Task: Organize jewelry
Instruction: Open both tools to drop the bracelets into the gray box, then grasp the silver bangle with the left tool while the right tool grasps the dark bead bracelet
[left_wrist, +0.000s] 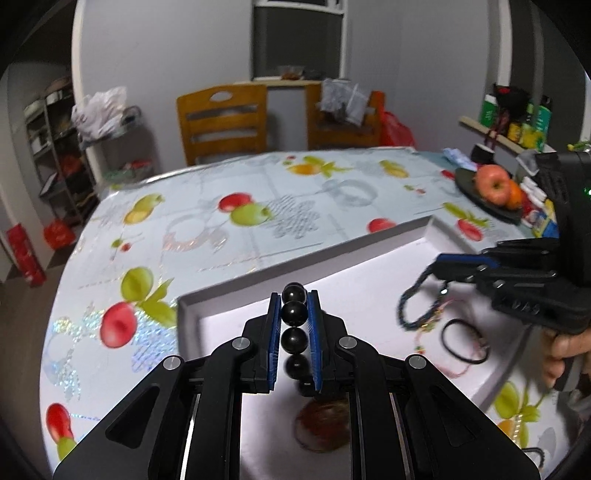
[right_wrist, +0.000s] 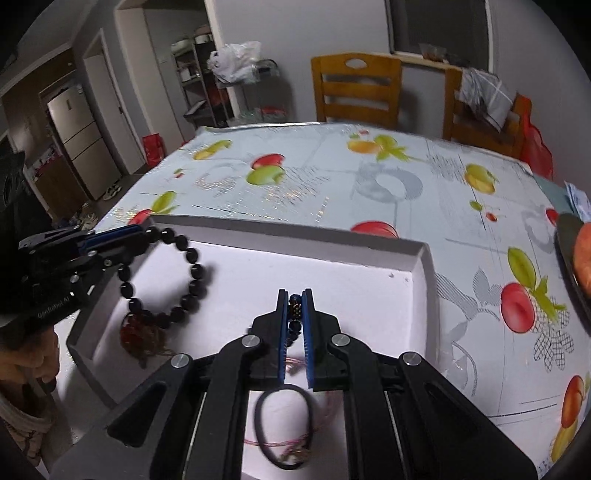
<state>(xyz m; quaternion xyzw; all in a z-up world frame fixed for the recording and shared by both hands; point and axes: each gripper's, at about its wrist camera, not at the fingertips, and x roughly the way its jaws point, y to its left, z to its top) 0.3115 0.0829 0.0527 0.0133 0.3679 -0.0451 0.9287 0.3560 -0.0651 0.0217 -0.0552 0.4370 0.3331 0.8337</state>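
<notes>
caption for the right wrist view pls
Right gripper shut on a dark braided bracelet over the white tray; left gripper holds a black bead bracelet.

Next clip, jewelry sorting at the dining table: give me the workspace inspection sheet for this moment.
Surface: table with a fruit-print tablecloth; a shallow white tray lies on it.
Job's things: black bead bracelet hanging over the tray; dark braided bracelet hanging over the tray; black hair tie, thin pink cord and reddish-brown tassel on the tray floor.
Clutter: dark plate of fruit near the table's edge.
Grippers: left gripper shut on the black bead bracelet; right gripper shut on the dark braided bracelet.
Cables: nothing seen.
Surroundings: wooden chairs, metal shelving, fridge.
</notes>
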